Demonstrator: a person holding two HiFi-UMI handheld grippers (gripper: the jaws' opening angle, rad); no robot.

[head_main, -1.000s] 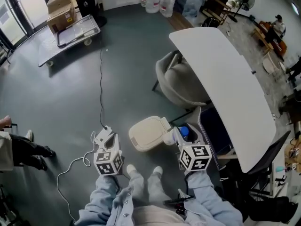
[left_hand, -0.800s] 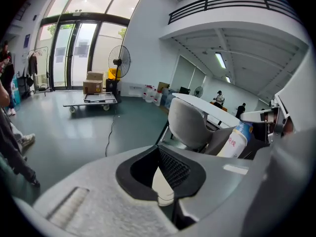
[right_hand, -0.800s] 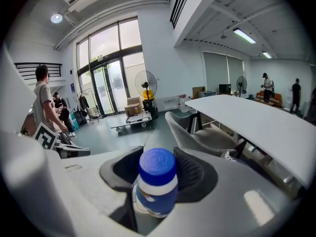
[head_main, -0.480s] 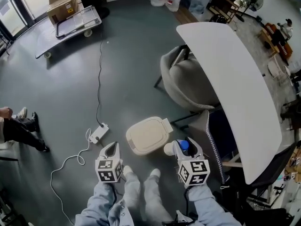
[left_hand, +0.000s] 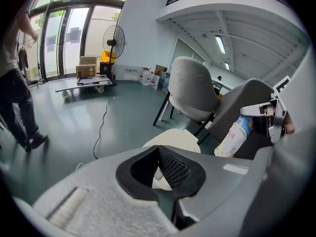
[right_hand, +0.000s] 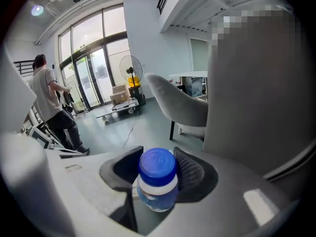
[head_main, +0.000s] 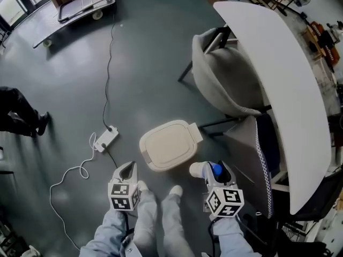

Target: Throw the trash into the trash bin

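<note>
A blue-capped bottle (right_hand: pixel 157 181) is clamped in the right tongs (right_hand: pixel 157 169), with its cap turned towards the camera. It is held just to the right of the bin (head_main: pixel 167 146), whose cream lid is shut. The left tongs (left_hand: pixel 158 171) are held slightly apart with nothing between them, near the bin's left side. A grey chair (head_main: pixel 222 74) is seen beyond the bin, beside a white bench (head_main: pixel 278 74).

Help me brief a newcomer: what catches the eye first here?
A blue-capped bottle clamped in the right tool, low in the head view. Just ahead on the floor sits a closed cream bin, near a grey chair. The left tool is open and empty.
</note>
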